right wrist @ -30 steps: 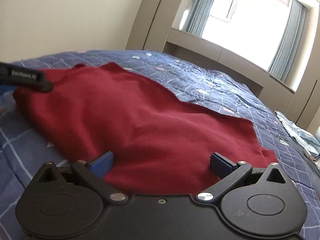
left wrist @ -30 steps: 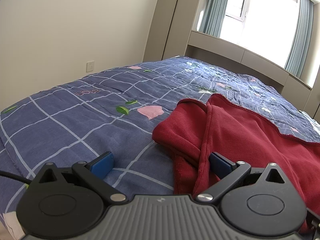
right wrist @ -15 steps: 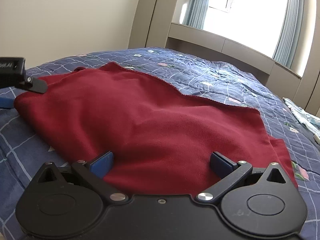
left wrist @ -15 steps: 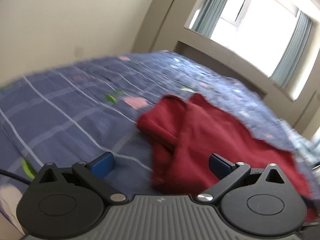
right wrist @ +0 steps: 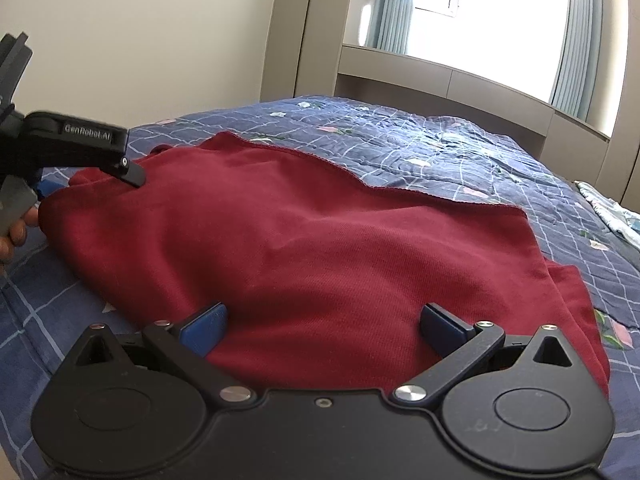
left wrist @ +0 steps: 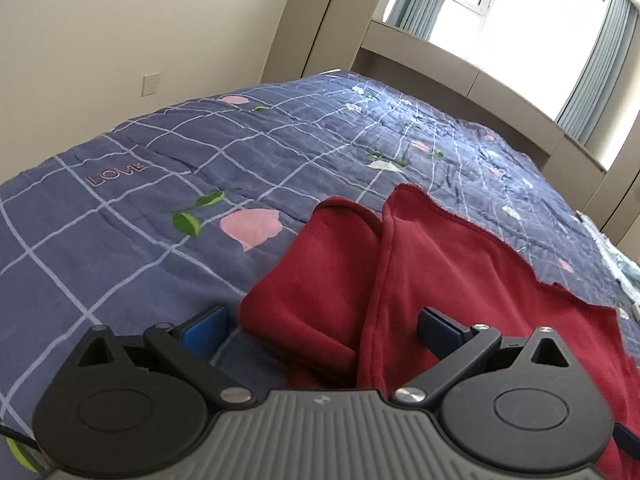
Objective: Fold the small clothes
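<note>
A dark red garment (right wrist: pixel 320 248) lies spread on the blue checked bedspread (left wrist: pixel 132 240). In the left wrist view its left end (left wrist: pixel 332 280) is folded over with a raised seam. My left gripper (left wrist: pixel 320 328) is open, its jaws straddling that folded end close above it, holding nothing. My right gripper (right wrist: pixel 322 330) is open over the garment's near edge, empty. The left gripper also shows in the right wrist view (right wrist: pixel 76 148) at the garment's far left corner.
The bed fills both views; a beige wall with a socket (left wrist: pixel 151 83) lies left. A headboard ledge and window (right wrist: pixel 460 76) are behind. Another pale patterned cloth (right wrist: pixel 612 216) lies at the bed's right edge.
The left gripper swung and came back close over the garment's folded left end. The right gripper shifted a little; the garment looks unmoved. Both stayed open.
</note>
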The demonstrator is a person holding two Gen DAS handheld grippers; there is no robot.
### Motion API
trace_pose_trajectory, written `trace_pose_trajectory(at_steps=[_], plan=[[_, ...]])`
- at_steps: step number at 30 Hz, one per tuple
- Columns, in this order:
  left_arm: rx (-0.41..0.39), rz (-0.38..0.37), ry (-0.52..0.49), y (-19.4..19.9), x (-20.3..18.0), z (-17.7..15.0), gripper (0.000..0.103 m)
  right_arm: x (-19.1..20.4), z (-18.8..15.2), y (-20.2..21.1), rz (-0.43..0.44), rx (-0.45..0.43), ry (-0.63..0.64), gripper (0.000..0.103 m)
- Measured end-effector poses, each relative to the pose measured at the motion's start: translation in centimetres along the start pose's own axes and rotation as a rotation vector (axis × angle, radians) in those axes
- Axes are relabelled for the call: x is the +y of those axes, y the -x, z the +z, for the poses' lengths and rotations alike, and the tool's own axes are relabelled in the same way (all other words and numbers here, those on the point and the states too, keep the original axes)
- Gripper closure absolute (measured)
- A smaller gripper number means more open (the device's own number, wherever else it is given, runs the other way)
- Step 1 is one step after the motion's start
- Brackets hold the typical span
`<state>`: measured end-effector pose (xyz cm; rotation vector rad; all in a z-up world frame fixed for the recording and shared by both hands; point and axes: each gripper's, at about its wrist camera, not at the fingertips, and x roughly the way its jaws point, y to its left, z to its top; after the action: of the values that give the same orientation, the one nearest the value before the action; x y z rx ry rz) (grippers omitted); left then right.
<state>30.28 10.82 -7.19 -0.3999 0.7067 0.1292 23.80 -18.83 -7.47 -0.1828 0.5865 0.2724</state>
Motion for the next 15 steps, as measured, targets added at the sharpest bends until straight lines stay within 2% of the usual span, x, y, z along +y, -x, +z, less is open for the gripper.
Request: trace_pose_trajectory(at_steps=[5, 11, 15], plan=[[-0.006, 0.030, -0.015, 0.5, -0.3, -0.6, 0.001, -0.3, 0.0, 0.1, 0.013, -0.006, -0.015, 0.000], [-0.080, 0.089, 0.068, 2.1, 0.6, -1.4, 0.001, -0.4, -0.1, 0.2, 0.021, -0.011, -0.023, 0.000], [-0.050, 0.089, 0.049, 1.9, 1.1, -1.5, 0.002, -0.4, -0.1, 0.2, 0.020, -0.010, -0.022, 0.000]])
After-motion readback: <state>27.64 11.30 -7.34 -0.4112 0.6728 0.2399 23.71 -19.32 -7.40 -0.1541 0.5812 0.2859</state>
